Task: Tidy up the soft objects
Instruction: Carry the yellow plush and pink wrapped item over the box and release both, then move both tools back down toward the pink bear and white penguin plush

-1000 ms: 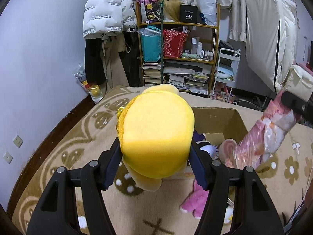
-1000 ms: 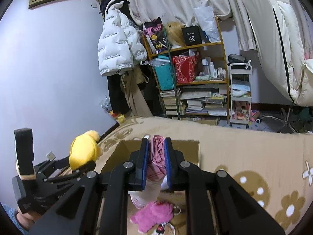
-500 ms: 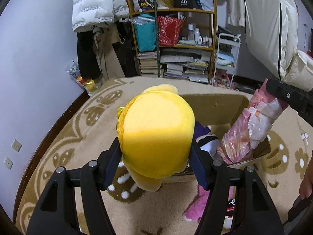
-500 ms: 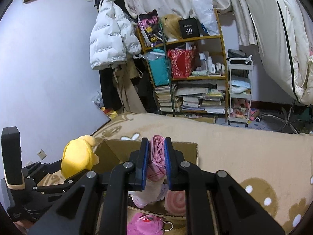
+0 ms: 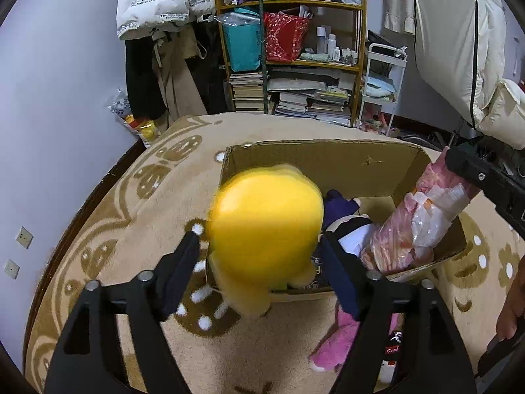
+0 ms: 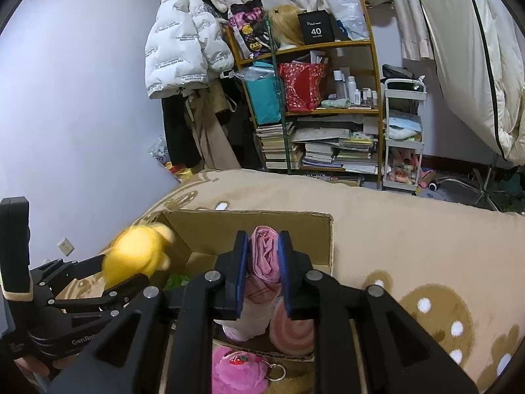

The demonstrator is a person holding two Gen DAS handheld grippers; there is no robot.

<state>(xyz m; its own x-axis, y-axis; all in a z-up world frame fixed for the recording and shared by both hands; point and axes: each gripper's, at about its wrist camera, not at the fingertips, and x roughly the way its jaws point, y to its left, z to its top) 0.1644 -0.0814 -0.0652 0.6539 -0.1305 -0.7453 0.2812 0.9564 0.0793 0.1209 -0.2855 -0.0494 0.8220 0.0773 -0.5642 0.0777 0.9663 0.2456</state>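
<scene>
A yellow plush toy (image 5: 264, 226) is blurred between the spread fingers of my left gripper (image 5: 262, 256), clear of both pads, at the near left edge of the open cardboard box (image 5: 328, 161). It also shows in the right wrist view (image 6: 137, 256). My right gripper (image 6: 262, 264) is shut on a pink wrapped plush roll (image 6: 264, 256) that hangs into the box's right side (image 5: 413, 223). A dark purple and white doll (image 5: 347, 220) lies inside the box.
A pink plush toy (image 5: 338, 341) with a keyring lies on the beige patterned carpet (image 5: 137, 229) in front of the box. A wooden shelf (image 5: 295, 49) of books and bags, hanging coats and a white cart stand at the back wall.
My left gripper has opened and the yellow plush has come free of its pads, dropping toward the box. Both grippers have moved closer to the box; the pink roll hangs lower in it.
</scene>
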